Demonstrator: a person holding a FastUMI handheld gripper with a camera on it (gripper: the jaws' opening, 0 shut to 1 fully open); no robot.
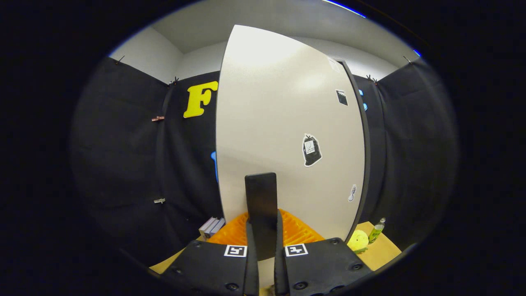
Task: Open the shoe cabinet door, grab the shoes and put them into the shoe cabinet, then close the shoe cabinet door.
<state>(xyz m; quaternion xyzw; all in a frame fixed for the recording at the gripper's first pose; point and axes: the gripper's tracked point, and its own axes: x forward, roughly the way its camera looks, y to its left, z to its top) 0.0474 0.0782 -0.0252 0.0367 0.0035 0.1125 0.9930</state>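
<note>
Clenched with the gripper (263,242) on a dark flat handle (261,197). Held upright between the fingers (251,259), with its top standing up above the tips. Pressed, as it seems, from both sides, with no gap visible on either flank.

Straight ahead, just beyond the fingers and touching the far side of the handle: the pale shoe cabinet door (287,123), tall and upright, its long axis vertical, the same as the handle. Faced almost flat-on, with its dark narrow edge (365,164) away to the right of the fingers and its other edge to the left against the black cloth. Hard to tell from here which edge carries the hinges, and so which way to swing.

Directly under the tips, low against the foot of the door: an orange ribbed thing (296,230); impossible to say what. Further right of the fingers, on the worktop (382,250): a yellow ball (358,240) with a small green bottle (376,231) just beside it. To the left, near the cloth, a few flat boxes (211,227).

Judged as a door step in hand, though not clear whether opening or closing. For the coming move, better to keep the clasp square on the handle and to follow an arc around the hinge line. Pulling straight could twist the flat handle between the fingers and let it slip out.
</note>
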